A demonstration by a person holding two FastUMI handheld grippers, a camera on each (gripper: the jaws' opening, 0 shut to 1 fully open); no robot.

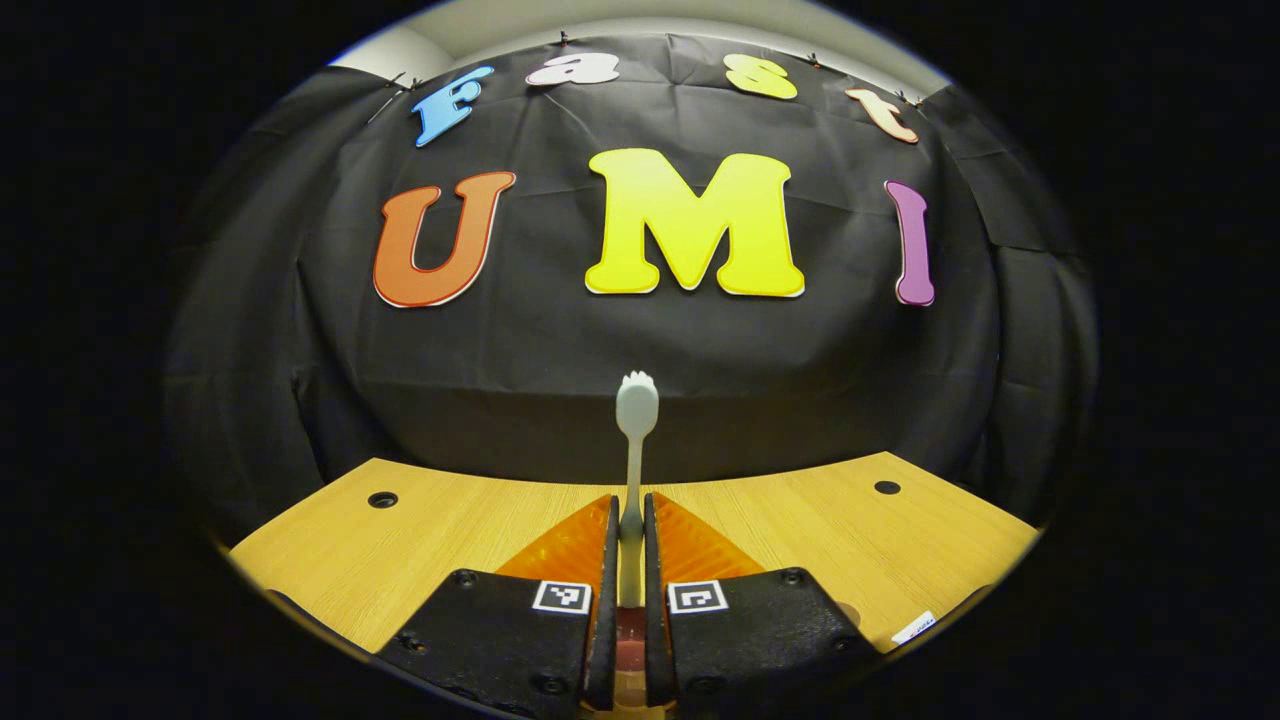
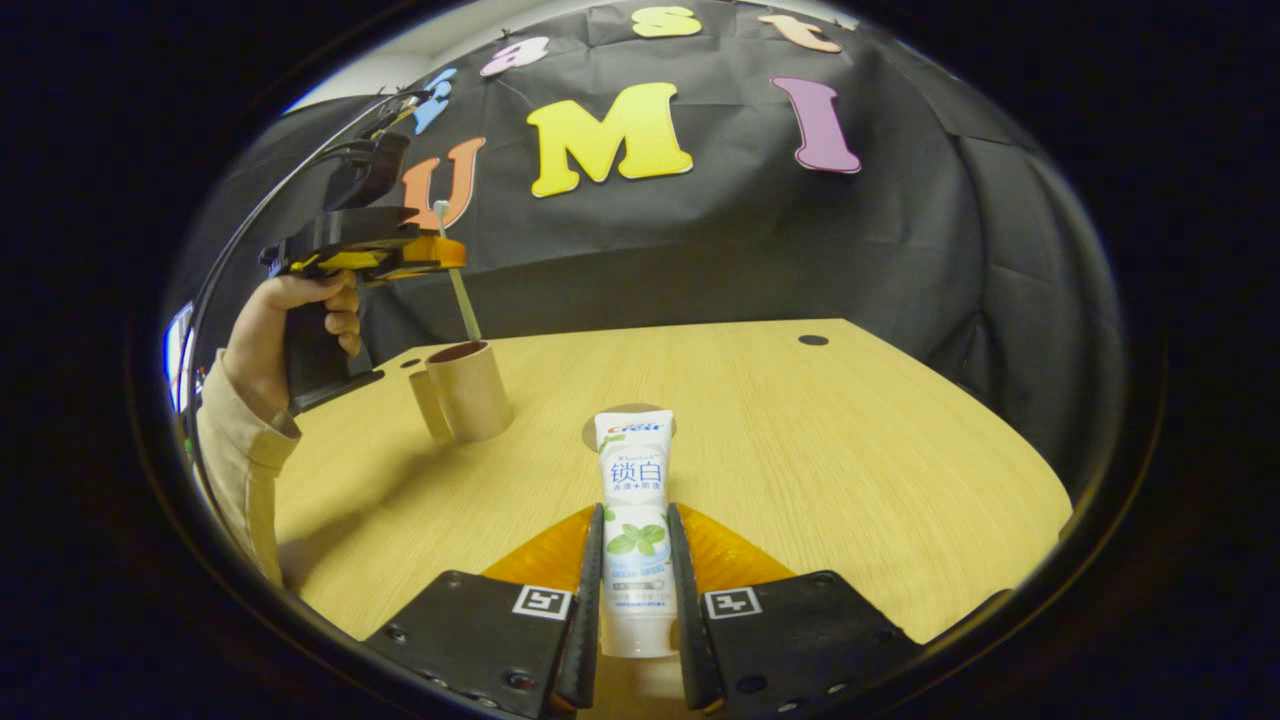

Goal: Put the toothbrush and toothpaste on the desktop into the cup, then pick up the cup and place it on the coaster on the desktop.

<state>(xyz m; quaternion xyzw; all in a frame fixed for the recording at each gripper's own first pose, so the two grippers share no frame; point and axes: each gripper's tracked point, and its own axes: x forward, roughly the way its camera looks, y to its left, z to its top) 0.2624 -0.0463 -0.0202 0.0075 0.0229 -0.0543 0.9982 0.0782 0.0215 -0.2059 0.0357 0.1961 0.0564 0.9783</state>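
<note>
In the left gripper view my left gripper (image 1: 631,508) is shut on a white toothbrush (image 1: 637,402) that stands upright, bristle head up. In the right gripper view that left gripper (image 2: 447,252), held by a hand (image 2: 300,315), hovers over a tan cup (image 2: 468,392) with a handle; the toothbrush (image 2: 463,295) hangs with its lower end at the cup's mouth. My right gripper (image 2: 636,515) is shut on a white toothpaste tube (image 2: 636,480), low over the wooden desktop (image 2: 830,450). A round greyish coaster (image 2: 589,431) lies mostly hidden behind the tube.
The desktop has small dark holes (image 1: 382,499) (image 1: 887,487) (image 2: 813,340) near its far edge. Black cloth closes the booth behind it. A beige sleeve (image 2: 240,470) reaches in from the left. A small white label (image 1: 915,627) sits near the desktop's right edge.
</note>
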